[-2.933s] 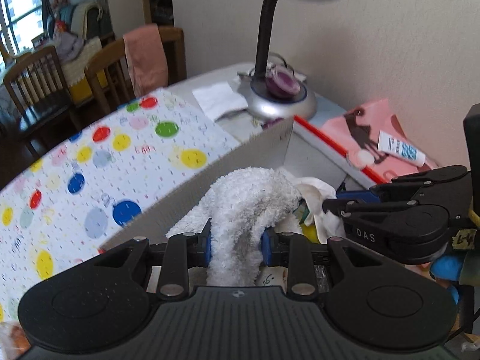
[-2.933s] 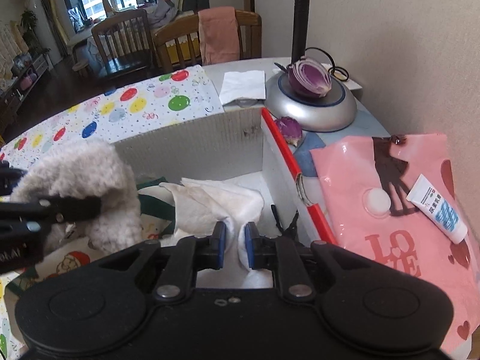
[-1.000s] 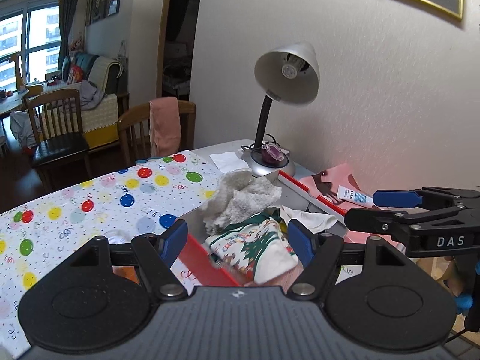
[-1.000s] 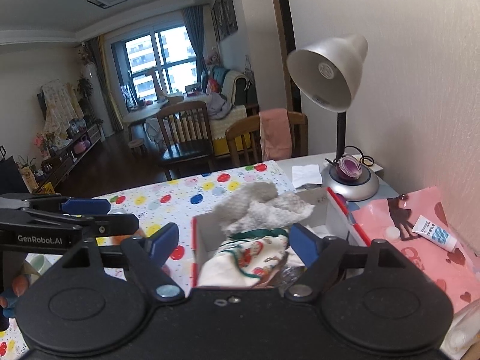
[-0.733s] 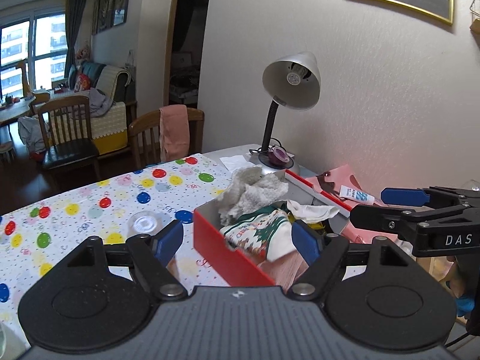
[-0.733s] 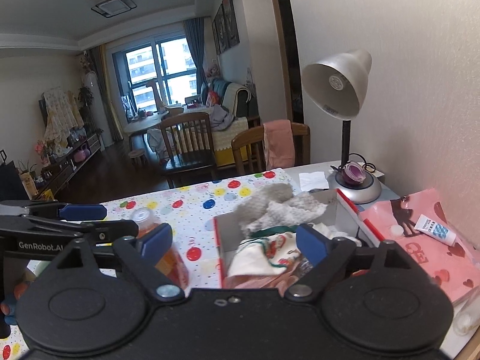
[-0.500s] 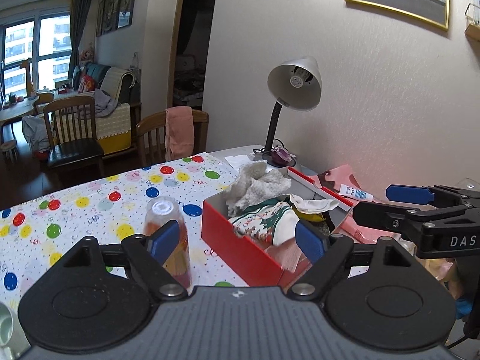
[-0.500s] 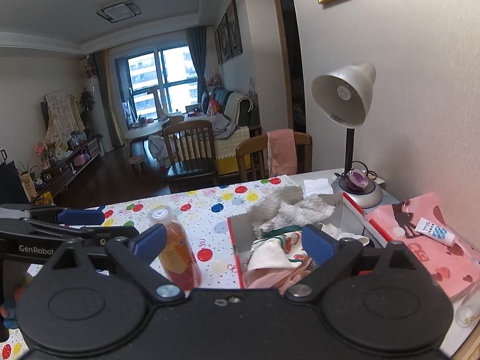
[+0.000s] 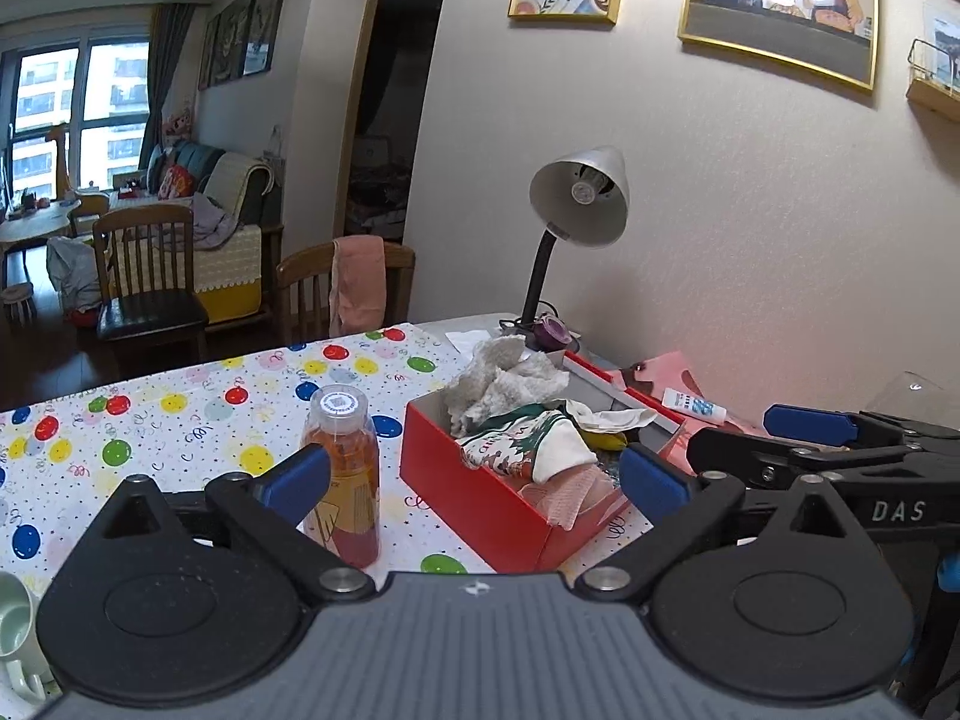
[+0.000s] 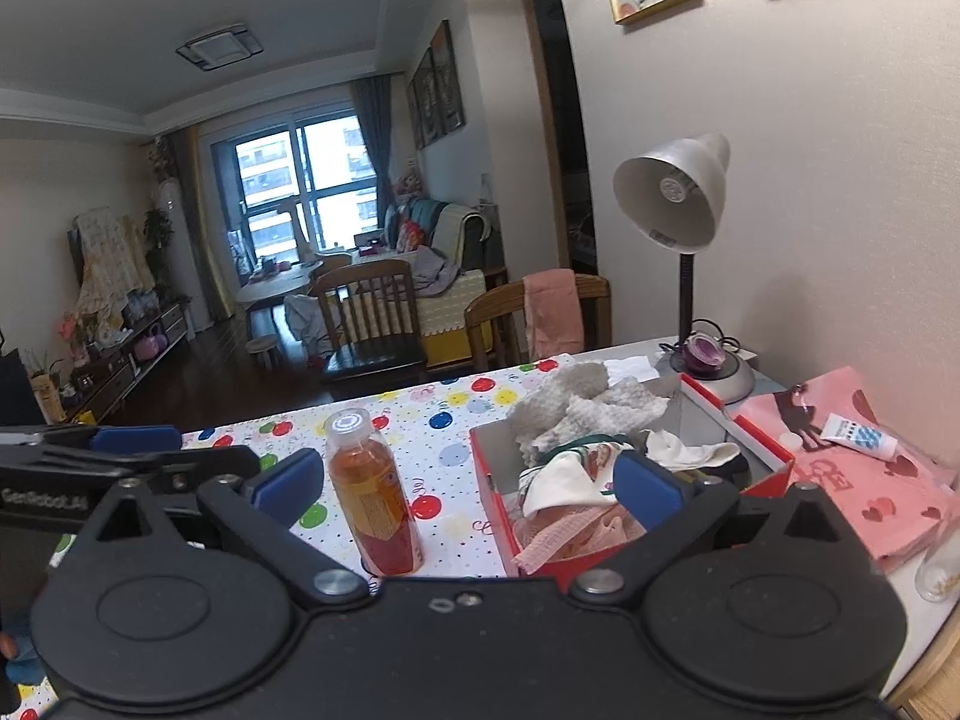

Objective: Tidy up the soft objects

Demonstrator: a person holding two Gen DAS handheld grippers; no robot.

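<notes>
A red box [image 9: 474, 492] [image 10: 501, 516] stands on the dotted tablecloth. It holds a fluffy white towel [image 9: 504, 381] [image 10: 585, 405], a Christmas-print cloth [image 9: 528, 444] [image 10: 576, 468], a white cloth [image 9: 606, 417] [image 10: 690, 447] and a pink cloth [image 9: 564, 495] [image 10: 564, 531]. My left gripper [image 9: 474, 483] is open and empty, held back and above the table before the box. My right gripper [image 10: 468, 489] is open and empty too, also drawn back. Each gripper shows at the edge of the other's view.
An orange juice bottle [image 9: 343, 468] [image 10: 372, 492] stands left of the box. A desk lamp [image 9: 564, 228] [image 10: 684, 240] stands behind it by the wall. A pink bag [image 10: 864, 468] with a small tube [image 10: 855, 435] lies right. A mug [image 9: 15, 630] sits at the near left.
Both grippers let go of the cloths in the box, opened wide, and pulled back and up. The box and the bottle now show further away.
</notes>
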